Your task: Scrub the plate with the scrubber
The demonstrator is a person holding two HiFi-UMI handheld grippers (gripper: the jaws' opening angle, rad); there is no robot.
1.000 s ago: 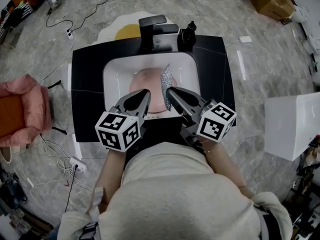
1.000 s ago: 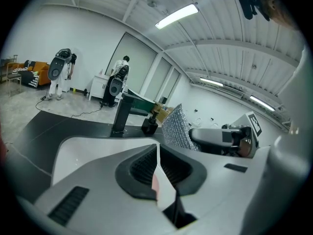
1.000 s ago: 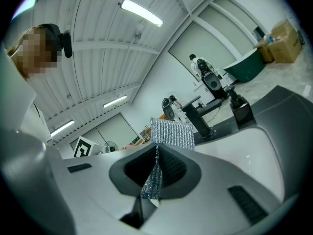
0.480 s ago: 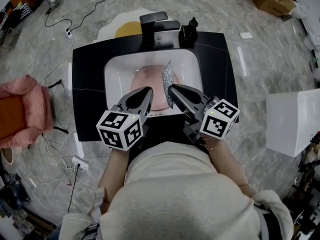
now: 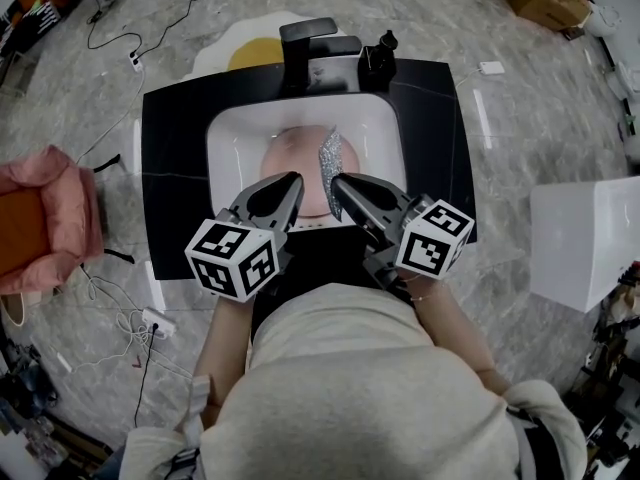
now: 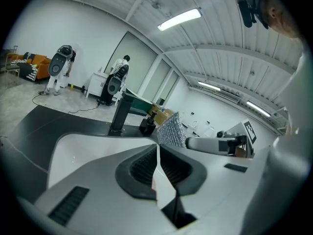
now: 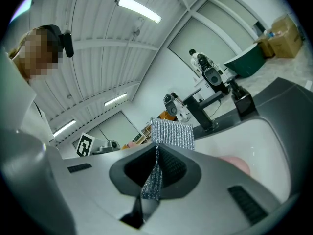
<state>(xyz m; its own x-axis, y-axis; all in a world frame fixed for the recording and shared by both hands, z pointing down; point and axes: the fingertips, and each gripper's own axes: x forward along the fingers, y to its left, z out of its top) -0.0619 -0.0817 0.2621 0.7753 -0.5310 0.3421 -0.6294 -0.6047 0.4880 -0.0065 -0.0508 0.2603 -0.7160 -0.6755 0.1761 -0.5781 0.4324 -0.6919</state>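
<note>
In the white sink (image 5: pixel 225 143) the pink plate (image 5: pixel 295 158) is lying just ahead of both grippers, the left gripper (image 5: pixel 294 184) pinching its near rim, the right gripper (image 5: pixel 337 182) clamping the silver scrubber (image 5: pixel 331 160) and holding it upright at the plate's right edge

Left tool (image 5: pixel 291 184) jaws pinched shut; right tool (image 5: pixel 339 182) clamped; both side by side, apparently tilted slightly down.

In the sink (image 5: pixel 226 138), the plate (image 5: pixel 295 168), scrubber (image 5: pixel 330 160) at its right side; faucet (image 5: pixel 306 44) behind the sink.
</note>
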